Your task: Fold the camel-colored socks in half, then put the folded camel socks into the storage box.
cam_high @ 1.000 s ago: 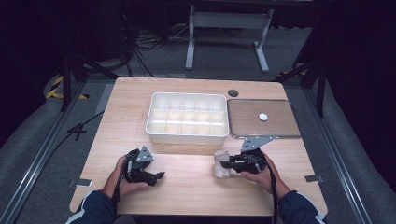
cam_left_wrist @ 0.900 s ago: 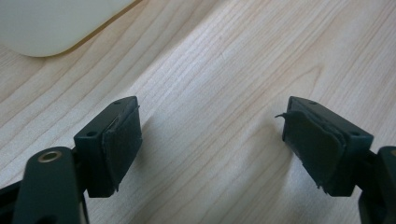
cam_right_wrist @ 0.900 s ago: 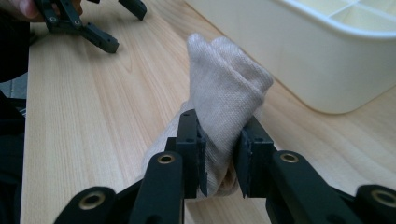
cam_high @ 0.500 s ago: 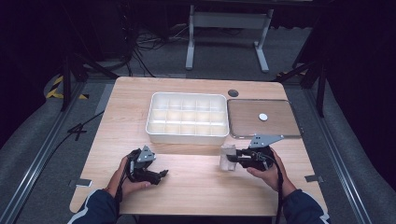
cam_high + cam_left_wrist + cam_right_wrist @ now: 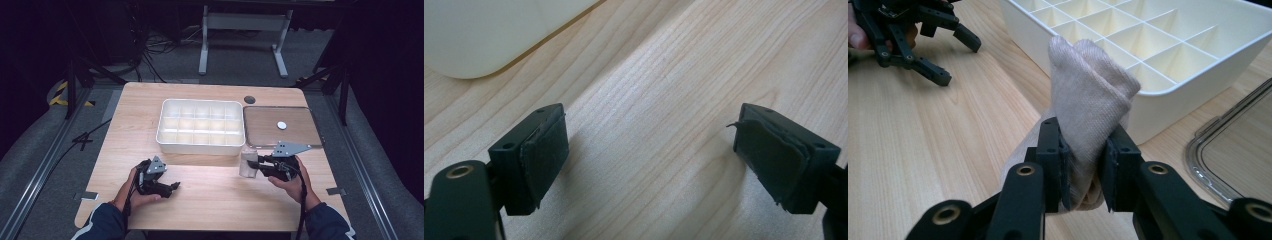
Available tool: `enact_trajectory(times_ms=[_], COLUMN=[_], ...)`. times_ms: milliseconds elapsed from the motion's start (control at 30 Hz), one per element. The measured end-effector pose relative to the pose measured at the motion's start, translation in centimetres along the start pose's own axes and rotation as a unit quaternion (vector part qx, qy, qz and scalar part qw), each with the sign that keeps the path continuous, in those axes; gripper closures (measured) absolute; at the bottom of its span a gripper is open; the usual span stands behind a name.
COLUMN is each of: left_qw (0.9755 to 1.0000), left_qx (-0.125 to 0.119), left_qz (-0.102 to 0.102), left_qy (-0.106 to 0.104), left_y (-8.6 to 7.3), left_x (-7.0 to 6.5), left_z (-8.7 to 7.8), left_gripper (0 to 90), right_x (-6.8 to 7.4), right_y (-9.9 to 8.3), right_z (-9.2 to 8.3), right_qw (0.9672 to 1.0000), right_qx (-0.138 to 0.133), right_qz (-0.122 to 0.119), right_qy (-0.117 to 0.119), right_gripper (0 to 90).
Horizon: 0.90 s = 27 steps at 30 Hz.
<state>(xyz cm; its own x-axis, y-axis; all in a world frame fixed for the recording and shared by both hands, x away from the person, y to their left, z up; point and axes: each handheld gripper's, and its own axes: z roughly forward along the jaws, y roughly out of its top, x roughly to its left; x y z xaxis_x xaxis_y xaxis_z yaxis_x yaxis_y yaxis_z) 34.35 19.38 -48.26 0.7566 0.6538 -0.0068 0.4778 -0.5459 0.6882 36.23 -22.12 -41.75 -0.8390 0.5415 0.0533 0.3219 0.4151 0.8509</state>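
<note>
Clamped in the right tool [image 5: 1083, 175] is a rolled beige sock [image 5: 1088, 125]: its two black jaws press into the lower part of the bundle, so the soft roll bulges out above them. From the high view the sock [image 5: 248, 162] sits just in front of the white divided tray [image 5: 201, 146], close to that tray's near right corner and near the worktop [image 5: 220, 205], with the person's right hand [image 5: 290, 177] wrapped round the tool behind it. From where I stand the sock looks bound for one of the tray's compartments, though none has anything in it yet. The left tool [image 5: 167, 187] rests low over the bare wood at the person's left hand [image 5: 131, 192], well apart from the sock; its jaws have just been opening and now stand wide with nothing between them, the pads [image 5: 544, 155] hanging over plain grain. To the right of the tray lies a clear flat lid [image 5: 280, 127] with a small white disc [image 5: 282, 125] on it. My worry is the grip: the roll is squeezed at one end only, so it could unfurl or slide out on the way, and the bulging top may catch on a divider rather than drop cleanly into a cell.
</note>
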Motion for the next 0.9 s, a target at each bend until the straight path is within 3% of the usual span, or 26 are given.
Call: enact_trajectory(times_ms=[367, 900], left_qw=[1.0000, 1.0000], left_qx=[0.000, -0.001], left_qz=[-0.002, -0.004], left_qy=[-0.002, -0.002], left_y=[0.0, 0.0], left_x=[0.0, -0.1], left_z=[0.0, 0.1], left_gripper=[14.3, 14.3], right_x=[0.0, 0.1], right_y=[0.3, 2.8], right_z=[-0.2, 0.6], right_qw=[0.9999, 0.9987], right_qx=[-0.012, -0.039], right_qz=[-0.003, -0.026], right_qy=[-0.010, -0.019], right_gripper=[73.5, 73.4])
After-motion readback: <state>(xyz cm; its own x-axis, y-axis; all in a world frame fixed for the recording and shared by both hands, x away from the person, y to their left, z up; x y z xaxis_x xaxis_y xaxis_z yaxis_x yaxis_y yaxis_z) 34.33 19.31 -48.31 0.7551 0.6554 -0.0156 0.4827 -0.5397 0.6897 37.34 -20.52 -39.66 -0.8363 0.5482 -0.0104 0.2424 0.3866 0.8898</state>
